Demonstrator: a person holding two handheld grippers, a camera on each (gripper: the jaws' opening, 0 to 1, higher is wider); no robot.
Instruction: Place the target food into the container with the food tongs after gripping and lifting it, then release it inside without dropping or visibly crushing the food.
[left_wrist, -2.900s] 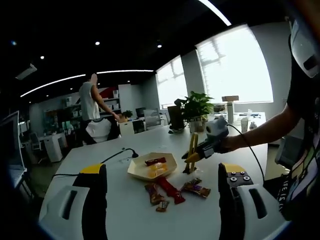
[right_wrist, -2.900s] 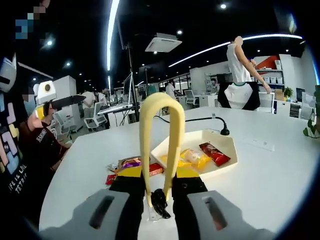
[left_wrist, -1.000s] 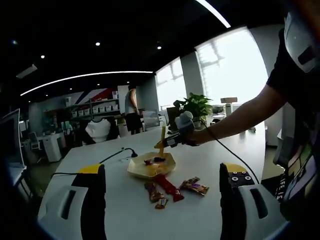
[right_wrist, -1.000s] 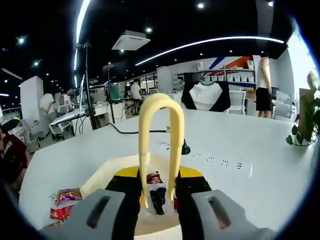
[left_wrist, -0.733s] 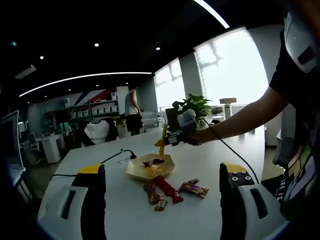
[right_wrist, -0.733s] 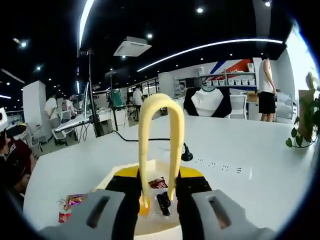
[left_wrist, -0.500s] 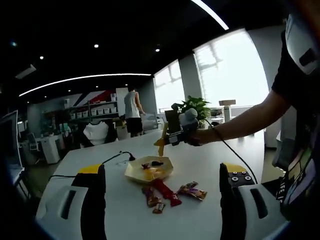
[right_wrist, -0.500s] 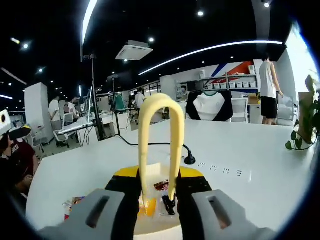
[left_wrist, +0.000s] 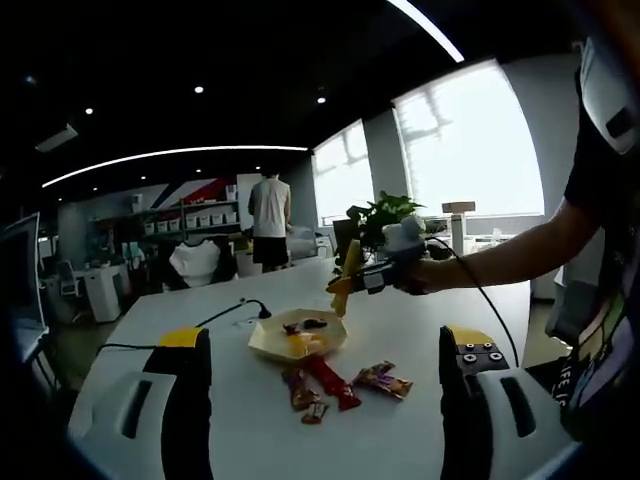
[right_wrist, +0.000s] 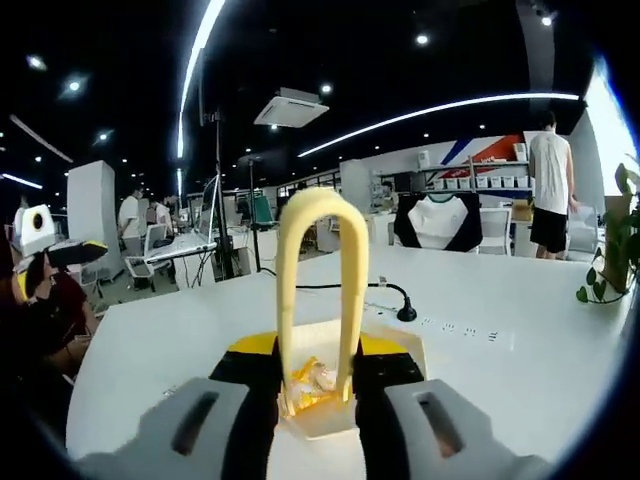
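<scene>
Holding the yellow U-shaped plastic food tongs (right_wrist: 318, 290) clamped between its fingers, the right gripper (right_wrist: 318, 385) hung above the cream angular shallow container (left_wrist: 297, 338), where wrapped snacks lay. More wrapped snack bars (left_wrist: 330, 379) lay on the white surface (left_wrist: 400, 440). The left gripper's (left_wrist: 325, 400) fingers stood wide apart, empty.

The left gripper view is looking level across the white table (left_wrist: 420, 430) from its near edge, well back from the container (left_wrist: 297, 343), which is sitting just above the picture's centre; the windows are lying at about 1 o'clock. The right gripper view is looking from close above the container (right_wrist: 395, 385), tilted slightly down, facing the office interior at 12 o'clock. Both views are sharing the container, the table top, the black cable (left_wrist: 232, 309) (right_wrist: 385, 290) and the standing person (left_wrist: 268, 222) (right_wrist: 551, 180).
</scene>
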